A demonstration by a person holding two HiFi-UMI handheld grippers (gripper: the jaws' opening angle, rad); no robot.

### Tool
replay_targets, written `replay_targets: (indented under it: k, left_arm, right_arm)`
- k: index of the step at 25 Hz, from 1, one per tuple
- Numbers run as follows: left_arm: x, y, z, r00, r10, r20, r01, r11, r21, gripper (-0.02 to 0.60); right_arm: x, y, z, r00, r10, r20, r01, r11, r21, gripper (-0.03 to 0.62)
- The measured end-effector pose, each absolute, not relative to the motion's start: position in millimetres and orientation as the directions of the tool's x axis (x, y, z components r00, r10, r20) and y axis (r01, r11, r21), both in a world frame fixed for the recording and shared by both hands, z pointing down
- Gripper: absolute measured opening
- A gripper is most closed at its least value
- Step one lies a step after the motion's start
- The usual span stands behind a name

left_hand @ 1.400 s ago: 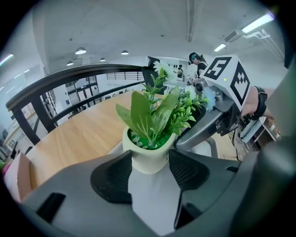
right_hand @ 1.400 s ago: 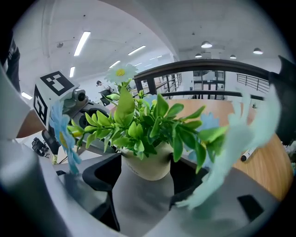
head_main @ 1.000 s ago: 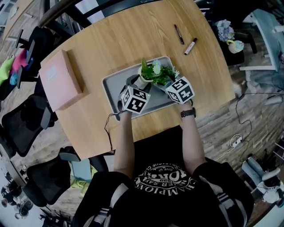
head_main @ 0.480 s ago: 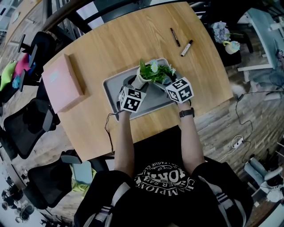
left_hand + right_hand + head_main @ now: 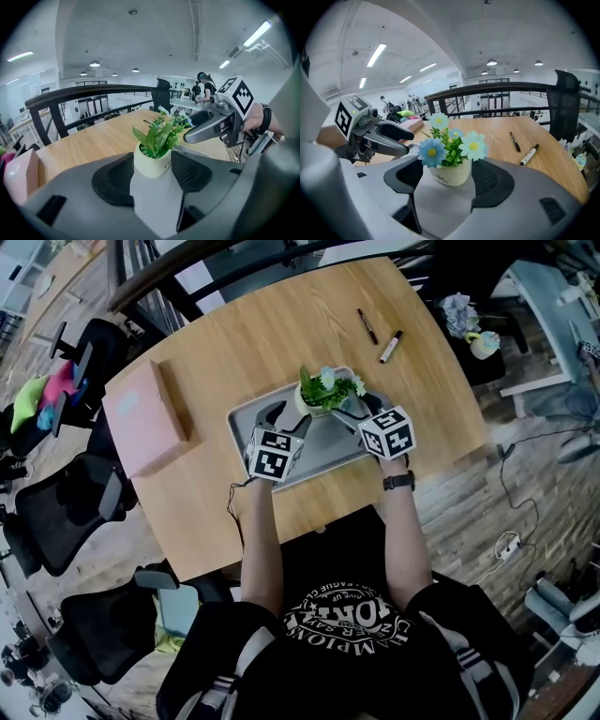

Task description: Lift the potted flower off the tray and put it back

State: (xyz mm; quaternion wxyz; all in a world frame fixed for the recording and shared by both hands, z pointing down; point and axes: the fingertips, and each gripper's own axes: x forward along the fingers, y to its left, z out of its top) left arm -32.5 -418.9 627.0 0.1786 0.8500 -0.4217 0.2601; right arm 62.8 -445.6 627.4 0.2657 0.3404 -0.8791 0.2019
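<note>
Potted flower (image 5: 322, 393) is over the far half of the grey tray (image 5: 323, 448), caught between both claws. From above I cannot tell whether its base is clear of the tray floor.

The left claw (image 5: 151, 162) is clenched on the cream pot (image 5: 152, 165). In the left gripper view its dark pads press the pot's two flanks, and green leaves stand up above them. The right claw (image 5: 450, 177) grasps the same pot from the other side. In the right gripper view its pads hug the pot under blue and pale blossoms. Each gripper view also shows a finger of the other claw reaching in beside the plant.

Both claws slope down toward the pot with their marker cubes nearest the person. The person's forearms come in over the near edge of the bench (image 5: 281, 324), and a watch (image 5: 398, 481) is on the right wrist.

The tray lies on the bench just in front of the person, slightly askew. A pink box (image 5: 145, 418) lies on the bench well to the tray's left. Beyond the tray, toward the far right, lie a dark pen (image 5: 367, 325) and a white pen (image 5: 391, 346) with a dark cap, near each other but apart. Black chairs (image 5: 66, 512) stand off the bench's left side.
</note>
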Motion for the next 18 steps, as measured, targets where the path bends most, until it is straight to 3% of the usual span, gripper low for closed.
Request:
replay_targets:
  k: [18]
  left_arm:
    - [-94.2,-376.6,560.5,0.465,-0.746,0.476,-0.864,-0.499,0.062,0.210]
  right_arm:
    - [32.8,-408.1,557.7,-0.629,-0.620,0.469,-0.746,0.651,-0.140,0.257]
